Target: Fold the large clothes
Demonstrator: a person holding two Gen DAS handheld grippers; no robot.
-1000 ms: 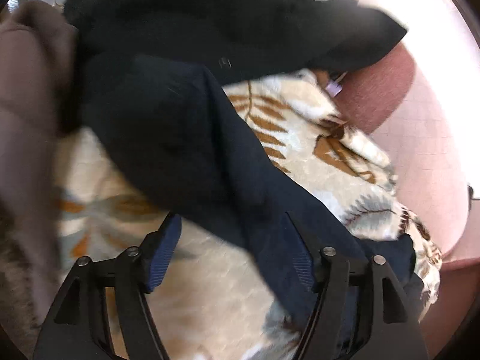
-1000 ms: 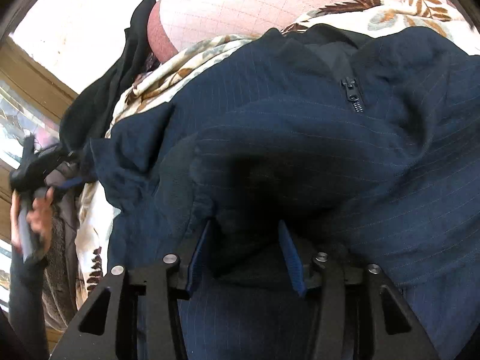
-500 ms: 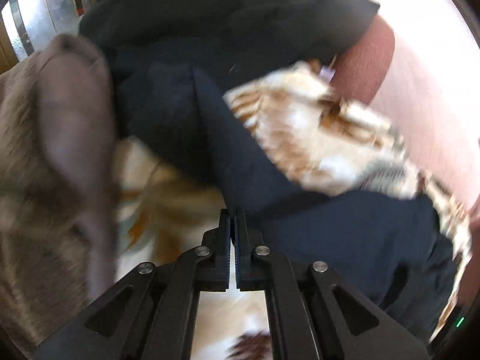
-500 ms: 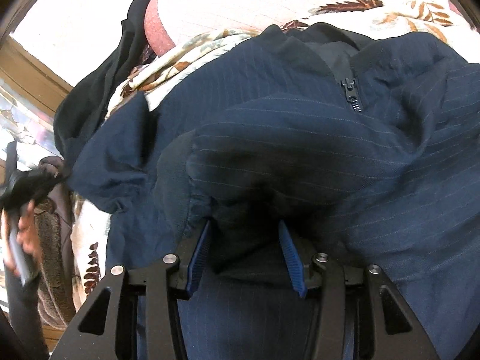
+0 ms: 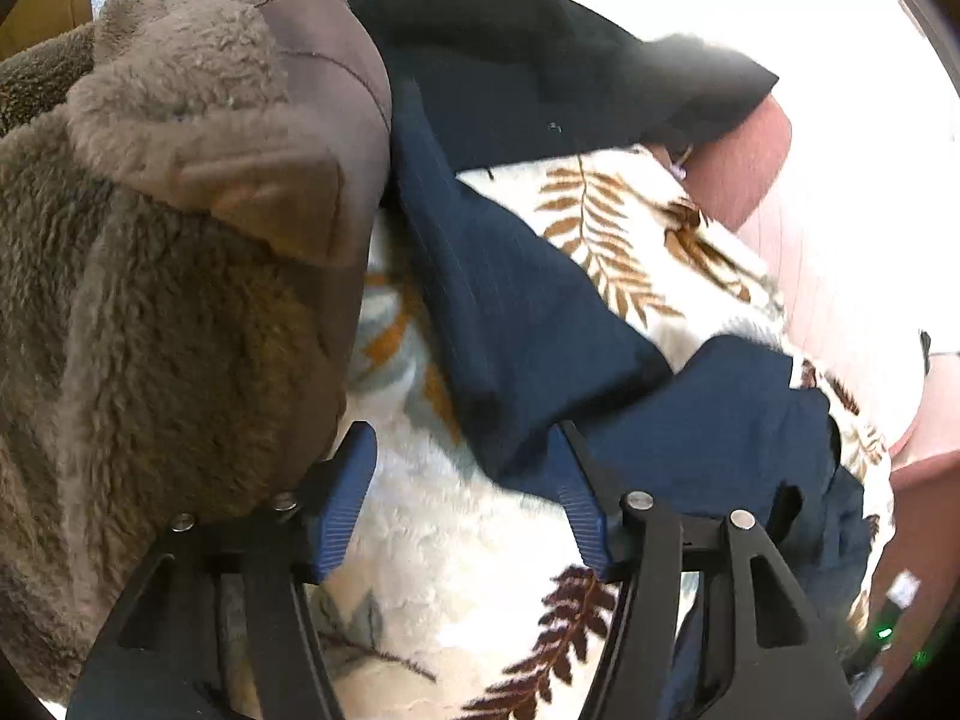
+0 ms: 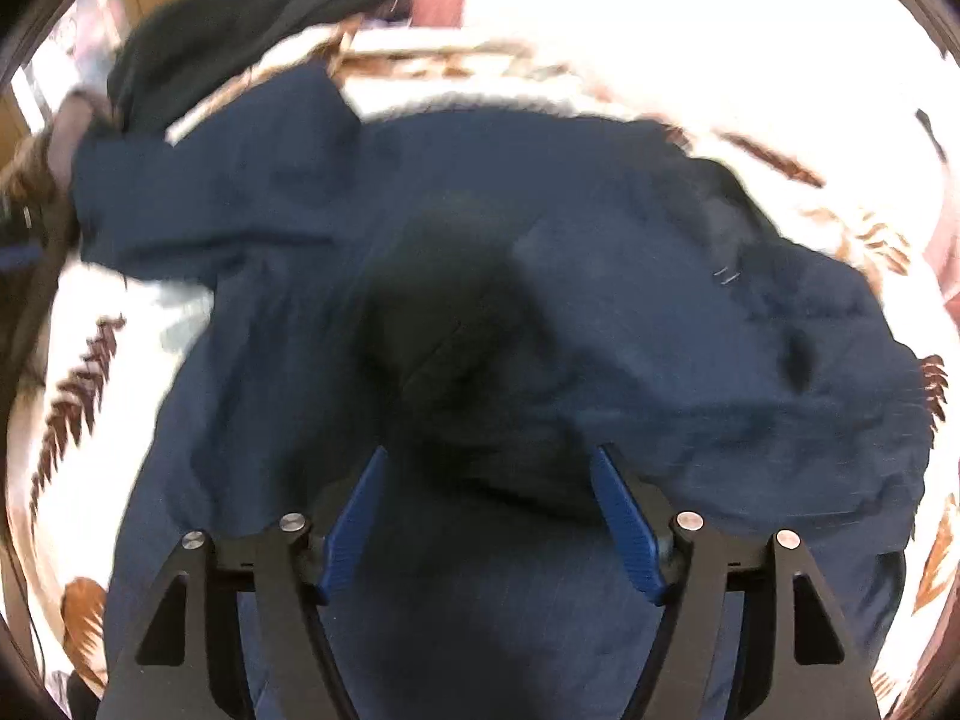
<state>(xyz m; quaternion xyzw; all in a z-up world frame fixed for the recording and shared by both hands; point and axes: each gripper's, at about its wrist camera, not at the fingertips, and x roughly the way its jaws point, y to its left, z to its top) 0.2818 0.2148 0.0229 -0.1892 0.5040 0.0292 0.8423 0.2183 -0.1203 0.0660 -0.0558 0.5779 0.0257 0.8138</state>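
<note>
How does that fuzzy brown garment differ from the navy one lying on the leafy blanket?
The brown garment is thick and fleecy with a smooth lining turned out; the navy garment is thin, woven and faintly pinstriped. The brown one stands bunched in a tall heap at the side; the navy one sprawls low across the blanket. Both are rumpled, not yet folded.

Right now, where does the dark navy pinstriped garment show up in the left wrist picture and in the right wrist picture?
Left wrist: the dark navy pinstriped garment runs diagonally from upper centre to lower right, reaching the right finger.
Right wrist: it fills the centre, spreading beneath and ahead of both fingers.
Shared landmark: the cream fleece blanket with brown fern leaves under it, with the black garment beyond.
</note>
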